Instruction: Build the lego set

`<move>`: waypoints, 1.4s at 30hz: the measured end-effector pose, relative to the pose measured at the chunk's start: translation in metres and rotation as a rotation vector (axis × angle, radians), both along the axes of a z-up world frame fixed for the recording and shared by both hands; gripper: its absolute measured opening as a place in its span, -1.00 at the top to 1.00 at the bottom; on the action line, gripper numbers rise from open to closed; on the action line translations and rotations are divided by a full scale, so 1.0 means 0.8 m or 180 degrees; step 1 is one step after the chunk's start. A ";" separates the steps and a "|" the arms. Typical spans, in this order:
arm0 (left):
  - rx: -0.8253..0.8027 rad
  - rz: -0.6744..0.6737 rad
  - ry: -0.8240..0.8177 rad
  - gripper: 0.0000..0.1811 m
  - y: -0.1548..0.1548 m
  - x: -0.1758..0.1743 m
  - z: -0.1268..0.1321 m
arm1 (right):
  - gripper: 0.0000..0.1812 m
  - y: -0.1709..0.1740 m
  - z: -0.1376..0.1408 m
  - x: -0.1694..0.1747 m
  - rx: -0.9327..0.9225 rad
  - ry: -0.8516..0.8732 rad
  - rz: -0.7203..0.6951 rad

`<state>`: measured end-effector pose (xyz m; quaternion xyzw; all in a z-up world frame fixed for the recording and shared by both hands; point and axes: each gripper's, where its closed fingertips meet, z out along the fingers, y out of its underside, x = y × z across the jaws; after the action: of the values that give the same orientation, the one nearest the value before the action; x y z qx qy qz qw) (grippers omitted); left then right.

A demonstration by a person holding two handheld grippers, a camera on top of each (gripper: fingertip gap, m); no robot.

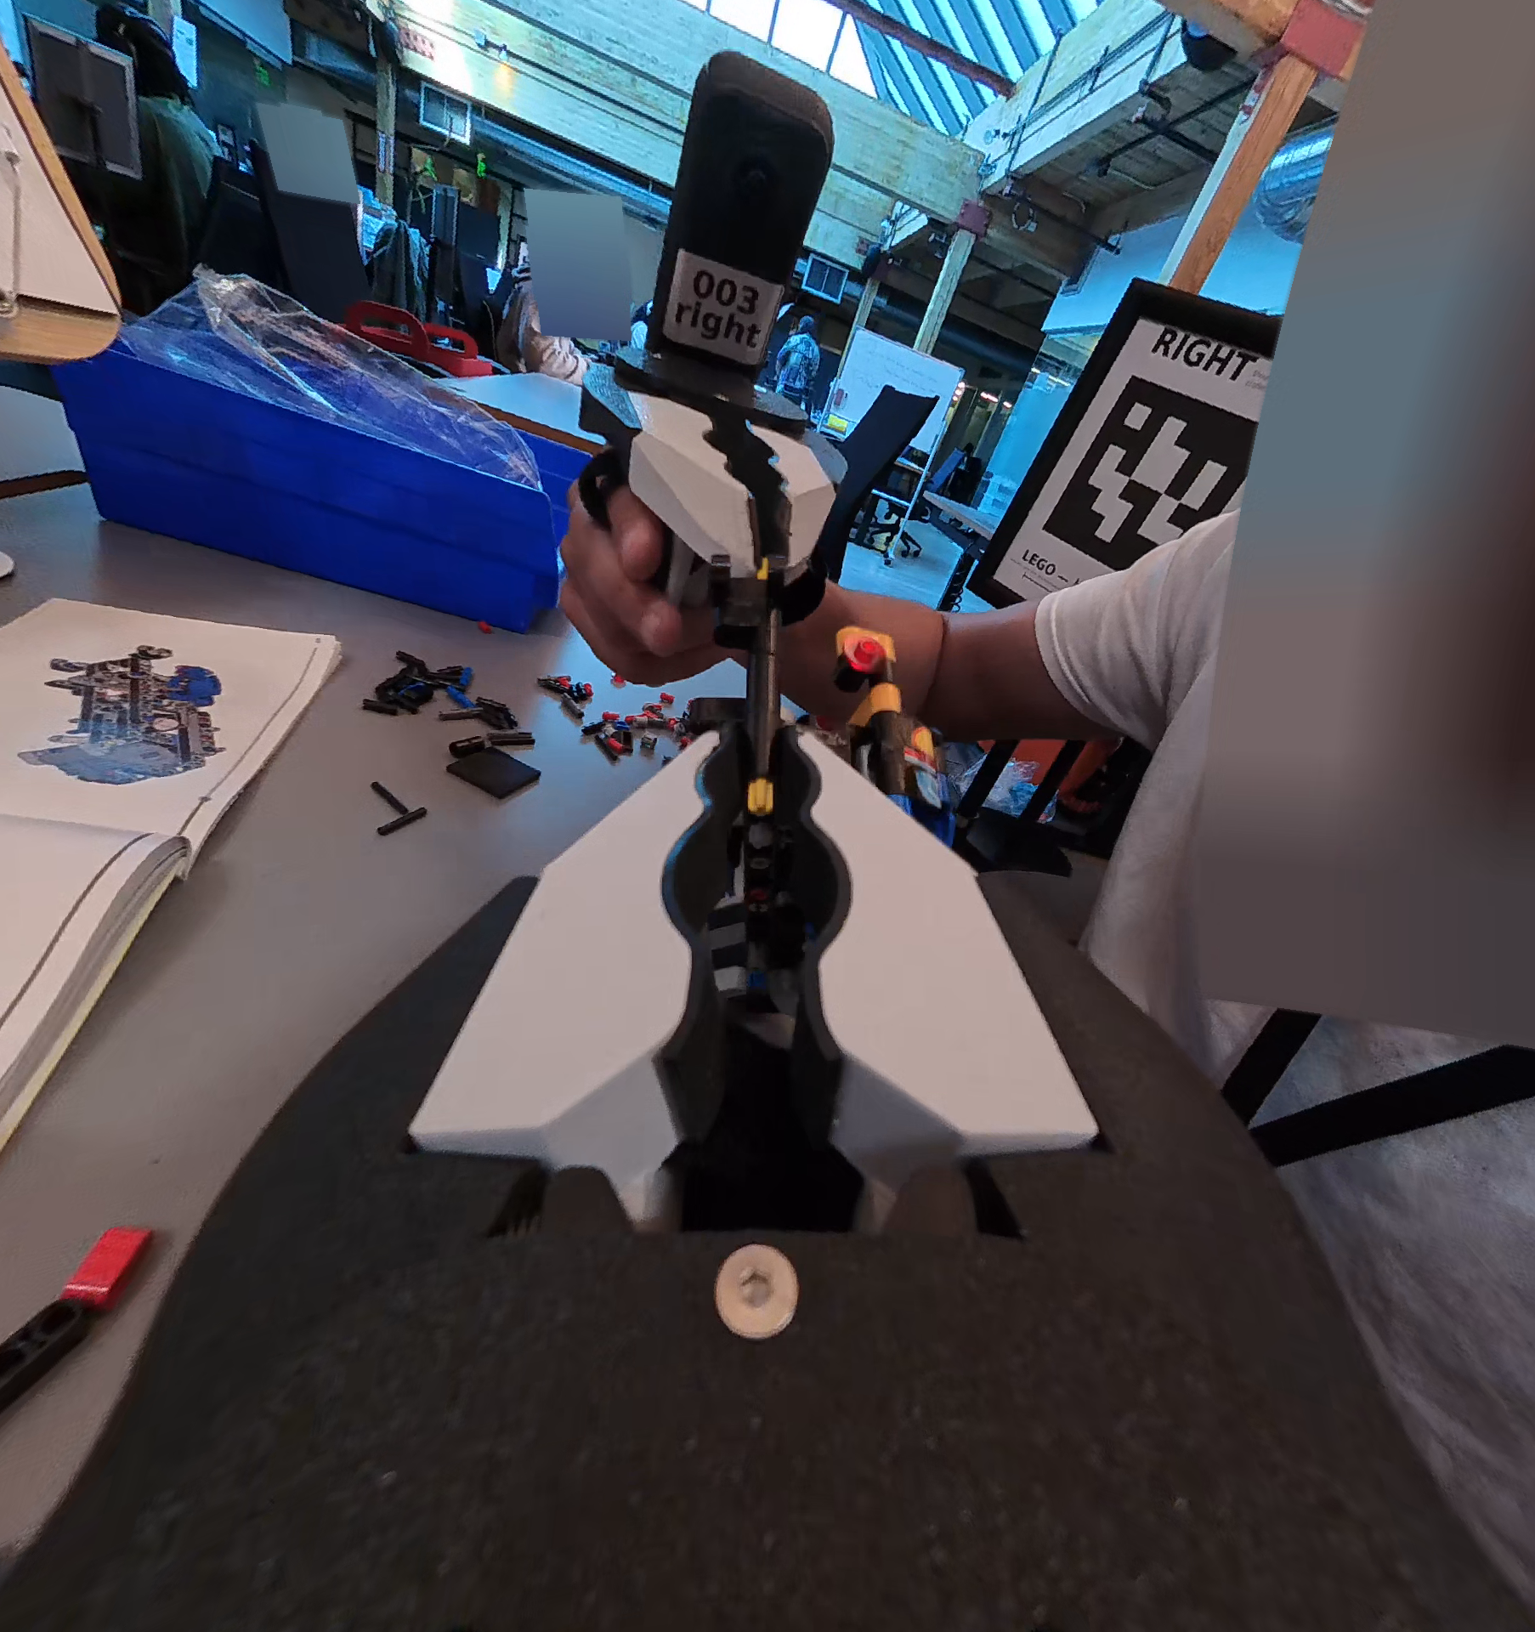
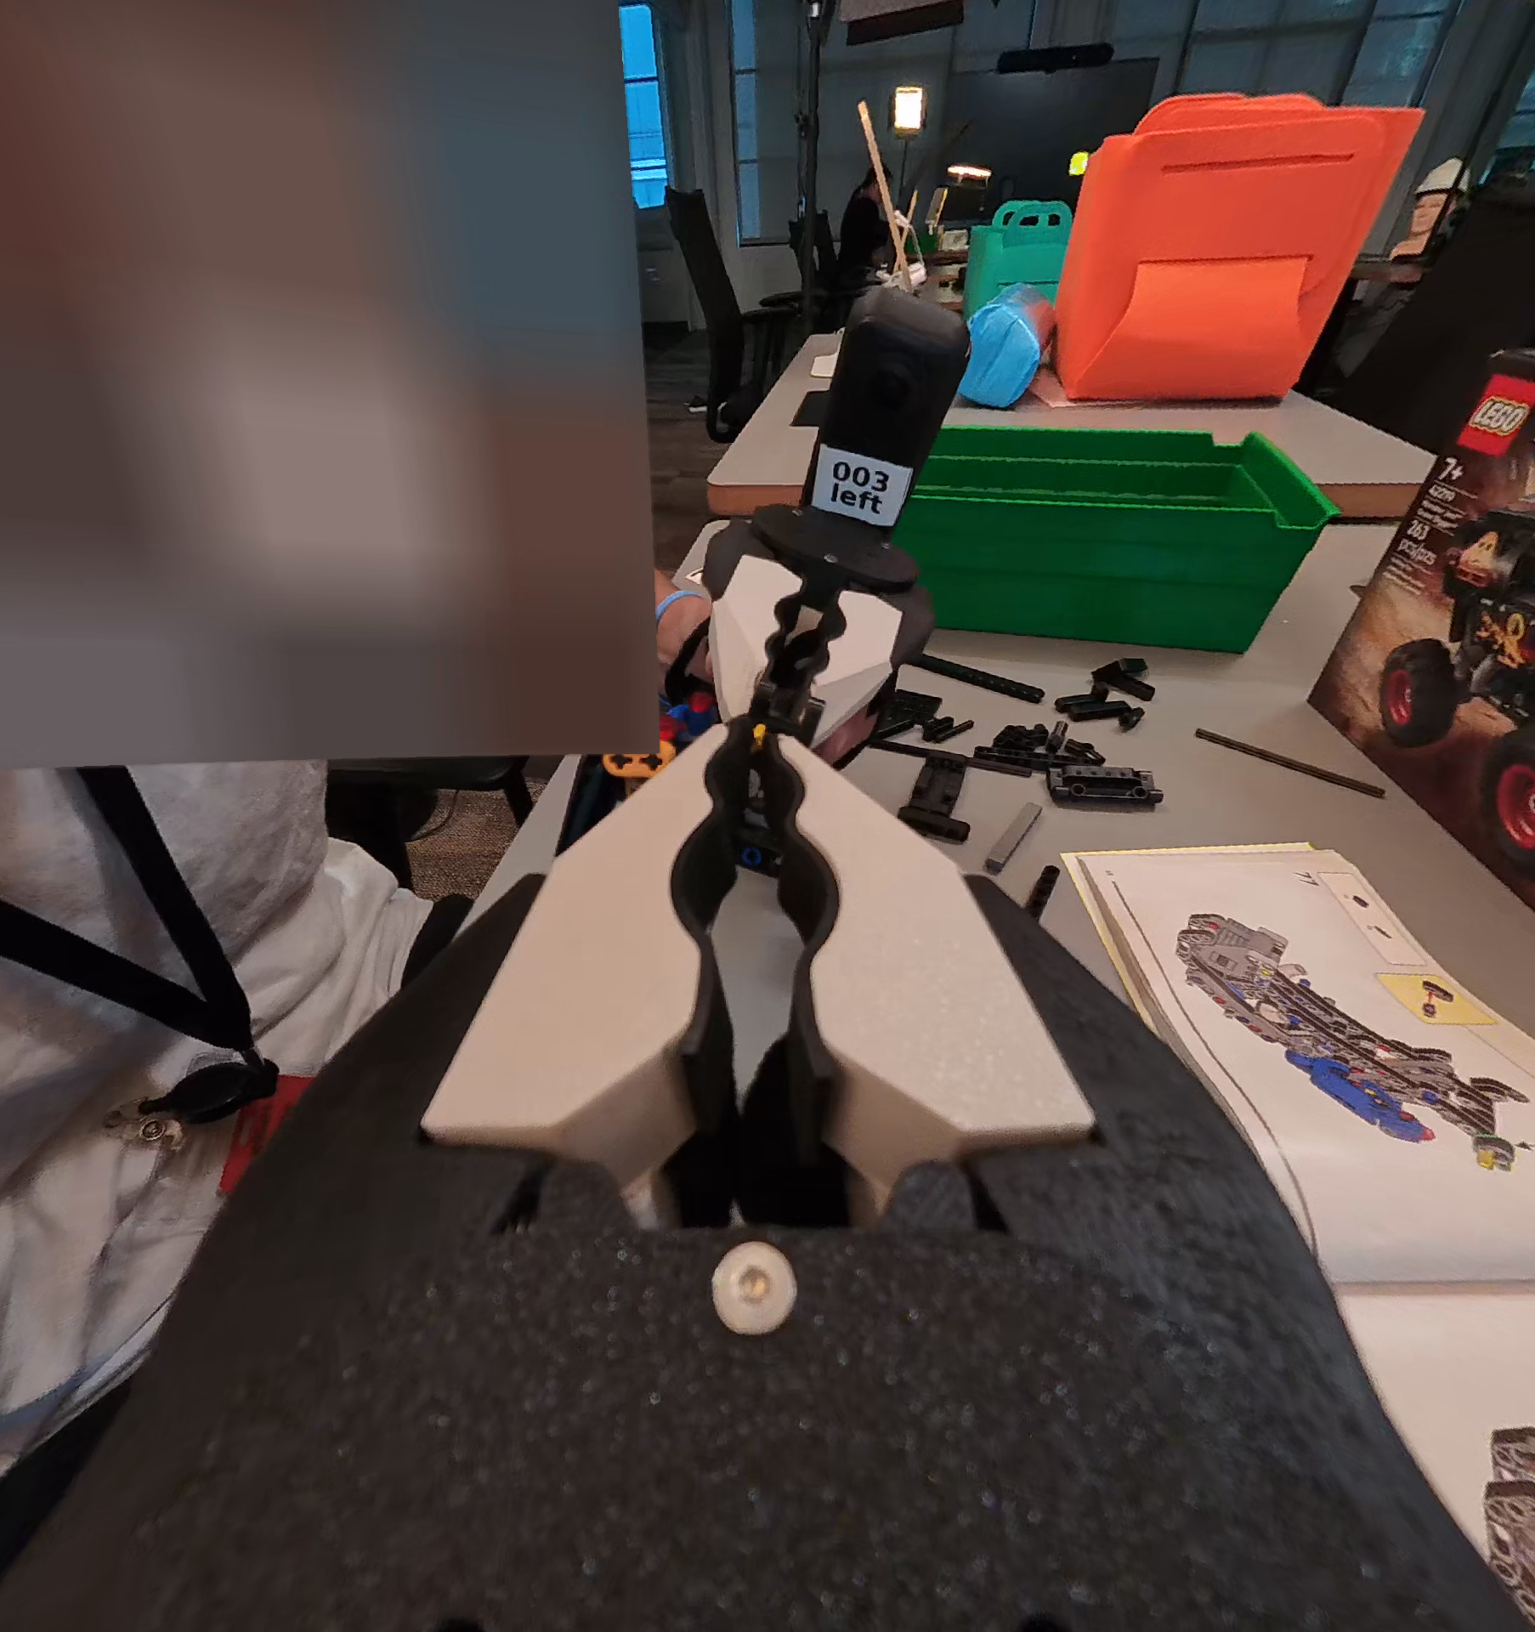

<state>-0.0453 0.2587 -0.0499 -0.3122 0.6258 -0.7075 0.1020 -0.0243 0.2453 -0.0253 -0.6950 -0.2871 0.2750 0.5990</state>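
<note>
We worked at a grey table [image 1: 216, 1016] in a big busy room. Our left tongs [image 1: 751, 777] were shut on the half-built truck [image 1: 764, 918], held up off the table. Our right tongs [image 2: 751, 751], facing them tip to tip, pinched a thin black rod [image 1: 762, 689] with a yellow piece [image 1: 759, 795]. We think we were pushing the rod in. Next it needed a straight, gentle push.

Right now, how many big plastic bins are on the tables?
2. A blue bin sits behind the open booklet, plastic wrap on top. A green bin sits behind the loose black pieces. Others may be hidden.
</note>
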 end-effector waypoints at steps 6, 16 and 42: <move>-0.0011 -0.0006 -0.0017 0.95 -0.003 0.000 0.000 | 0.98 -0.001 -0.001 -0.001 -0.0034 -0.0118 -0.0027; 0.0045 -0.0008 -0.0072 0.95 -0.007 -0.001 0.001 | 1.00 -0.003 -0.008 -0.007 -0.0164 -0.0236 0.0042; 0.0571 0.0479 -0.0371 0.95 0.007 0.008 0.020 | 0.84 -0.005 0.023 0.028 0.0312 -0.0395 -0.0592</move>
<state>-0.0393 0.2646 -0.0342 -0.3063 0.6544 -0.6559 0.2184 -0.0020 0.2409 -0.0066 -0.7043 -0.2710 0.1604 0.6363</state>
